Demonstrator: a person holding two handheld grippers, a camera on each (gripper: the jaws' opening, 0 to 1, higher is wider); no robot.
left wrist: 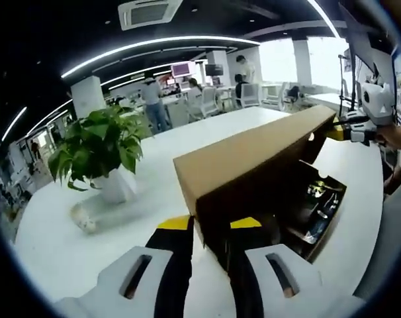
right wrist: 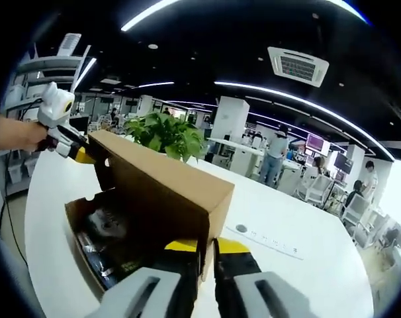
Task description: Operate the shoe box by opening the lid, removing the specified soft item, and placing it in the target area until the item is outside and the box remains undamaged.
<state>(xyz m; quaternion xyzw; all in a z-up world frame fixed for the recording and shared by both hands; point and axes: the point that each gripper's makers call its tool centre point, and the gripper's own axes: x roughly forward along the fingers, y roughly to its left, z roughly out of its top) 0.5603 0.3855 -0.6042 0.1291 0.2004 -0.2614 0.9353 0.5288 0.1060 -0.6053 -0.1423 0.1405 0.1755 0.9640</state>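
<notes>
**Both claws pinch the raised shoe-box lid, one at each end**

In the left gripper view, the left claw (left wrist: 212, 228) has its yellow-tipped jaws clenched on the near corner of the brown cardboard lid (left wrist: 253, 156), which stands tilted up and runs away from the claw toward the upper right. At the far end of that lid the right claw (left wrist: 349, 131) grips the other corner, with a person's hand (left wrist: 394, 136) behind it. Just right of the left claw, under the lifted lid, the open shoe box (left wrist: 319, 218) shows its dark inside, where something black with glossy glints lies; I cannot tell from here what the item is. Well to the left of the claw, on the white table (left wrist: 68, 245), stands a green potted plant (left wrist: 98, 149) in a white pot.

In the right gripper view, the right claw (right wrist: 209, 255) is likewise clamped on the lid's (right wrist: 164, 182) near corner, one jaw on each side of the cardboard. To its left the box (right wrist: 78, 222) lies open, with the dark soft item (right wrist: 108, 235) still inside, beside and below the claw. At the lid's far end, up and left, the left claw (right wrist: 81, 154) holds on, a hand (right wrist: 18, 136) behind it. The plant (right wrist: 167, 136) rises beyond the lid. Across the table, people stand at desks in the background.
</notes>
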